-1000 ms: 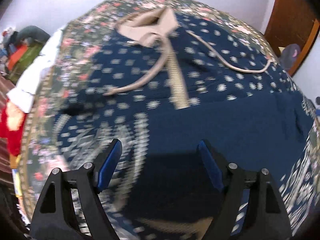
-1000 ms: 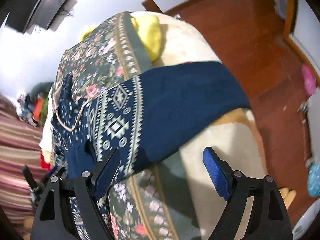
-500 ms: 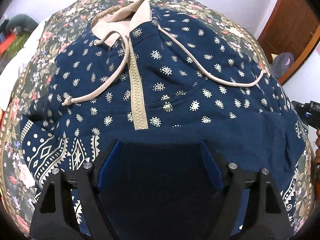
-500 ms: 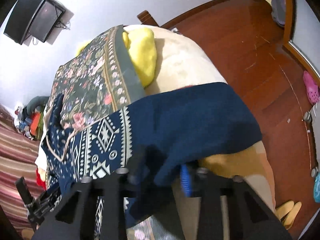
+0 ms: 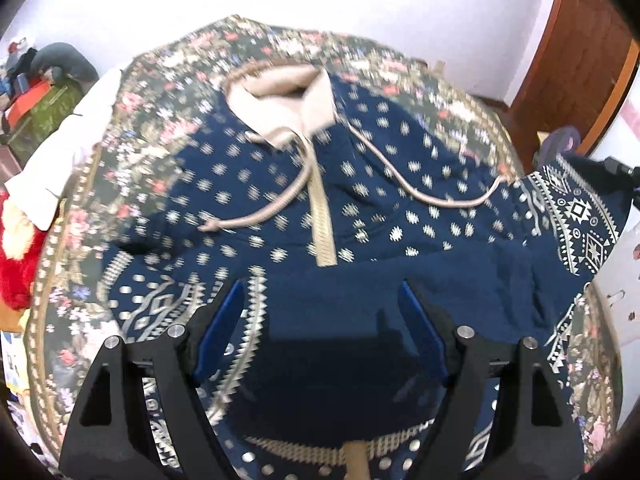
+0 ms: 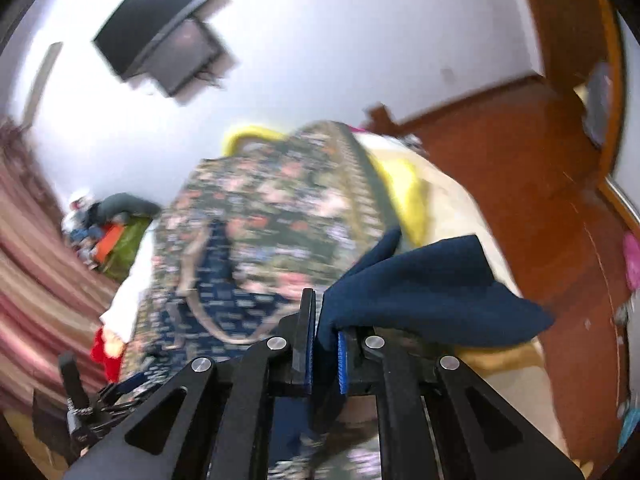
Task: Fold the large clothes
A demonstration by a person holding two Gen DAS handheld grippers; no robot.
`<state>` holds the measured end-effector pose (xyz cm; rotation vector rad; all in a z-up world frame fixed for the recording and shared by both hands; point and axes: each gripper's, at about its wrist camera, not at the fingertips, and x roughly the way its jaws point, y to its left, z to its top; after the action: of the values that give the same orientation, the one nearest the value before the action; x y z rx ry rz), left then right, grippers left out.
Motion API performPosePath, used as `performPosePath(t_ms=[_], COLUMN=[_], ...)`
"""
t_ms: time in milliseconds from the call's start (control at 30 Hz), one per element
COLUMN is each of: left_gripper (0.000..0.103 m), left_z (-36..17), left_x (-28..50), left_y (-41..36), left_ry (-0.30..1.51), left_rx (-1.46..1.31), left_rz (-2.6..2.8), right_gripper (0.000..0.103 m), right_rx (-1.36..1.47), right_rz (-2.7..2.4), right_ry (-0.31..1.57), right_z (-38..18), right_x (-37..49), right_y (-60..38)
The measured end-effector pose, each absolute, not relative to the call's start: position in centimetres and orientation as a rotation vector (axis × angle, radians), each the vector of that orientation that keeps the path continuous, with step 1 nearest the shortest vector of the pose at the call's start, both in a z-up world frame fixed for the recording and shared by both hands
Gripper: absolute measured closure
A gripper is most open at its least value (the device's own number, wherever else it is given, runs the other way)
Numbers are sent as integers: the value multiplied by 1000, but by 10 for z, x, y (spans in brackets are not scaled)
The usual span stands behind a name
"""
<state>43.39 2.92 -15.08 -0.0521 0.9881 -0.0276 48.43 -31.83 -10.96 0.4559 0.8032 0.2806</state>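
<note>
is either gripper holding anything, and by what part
The right gripper pinches the navy patterned hoodie by its plain sleeve end. The left gripper holds nothing.

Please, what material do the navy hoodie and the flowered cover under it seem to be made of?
The hoodie looks like a thick, soft knit, perhaps fleece: matte navy with a printed pale pattern, a beige zipper, and it drapes in rounded folds where the right tool pinches it. The flowered cover seems a thinner woven or printed cloth, lying flat and matte; blur leaves its weave unclear.
</note>
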Motion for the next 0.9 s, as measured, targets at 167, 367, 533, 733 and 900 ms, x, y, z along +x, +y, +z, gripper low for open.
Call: performPosePath(t_ms=[167,367,533,733,900], left_gripper=[24,24,24,24,24], left_z=[-121,-108,-119,-141,-150], left_x=[407,374,353,356,384], left_y=[55,87,113,108,70], left_ry=[925,900,938,1009,1034], left_rx=[-71,-76,-87,-110,-123], left_rz=[-13,3,4,-60,-144], right_gripper=[97,96,96,96,96], right_rx=[407,274,151,16,81], right_rz=[452,559,557,485,547], right_ry=[765,855,1024,1187,1224], right_z=[-68,-90,-154,-221,-226], right_x=[468,460,454,443,445], right_y=[-243,-139,-83,-79,-100])
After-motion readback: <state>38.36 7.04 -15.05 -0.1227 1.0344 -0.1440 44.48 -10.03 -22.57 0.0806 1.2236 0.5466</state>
